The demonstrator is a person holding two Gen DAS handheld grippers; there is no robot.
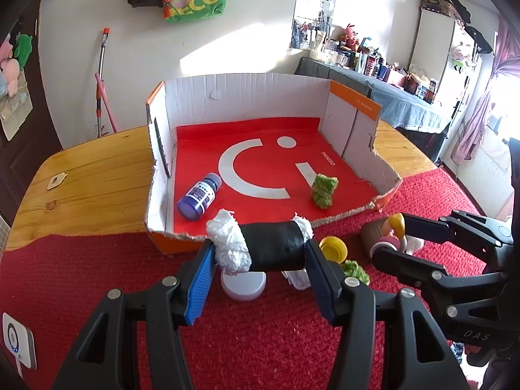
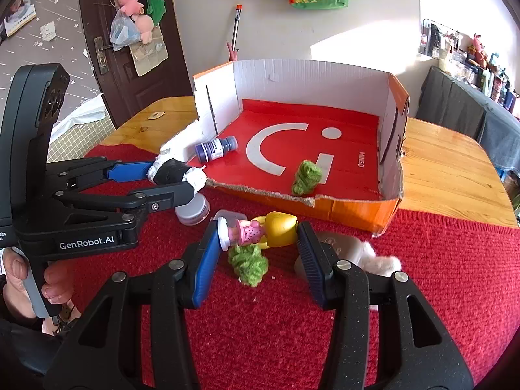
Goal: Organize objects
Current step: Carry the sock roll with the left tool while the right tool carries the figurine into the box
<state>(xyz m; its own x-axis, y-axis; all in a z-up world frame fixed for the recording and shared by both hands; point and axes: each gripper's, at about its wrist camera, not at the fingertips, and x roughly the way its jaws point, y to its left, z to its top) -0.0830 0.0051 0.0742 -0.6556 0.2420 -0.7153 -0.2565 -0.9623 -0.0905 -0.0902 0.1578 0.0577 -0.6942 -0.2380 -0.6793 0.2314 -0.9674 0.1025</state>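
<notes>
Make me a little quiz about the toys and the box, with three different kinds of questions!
1. True or false: the purple bottle lies inside the box.
2. What does the left gripper hold? A) black roll B) yellow doll C) white lid
3. Fill in: the right gripper holds a ____ with yellow hair.

Key: 1 true; 2 A; 3 doll.
</notes>
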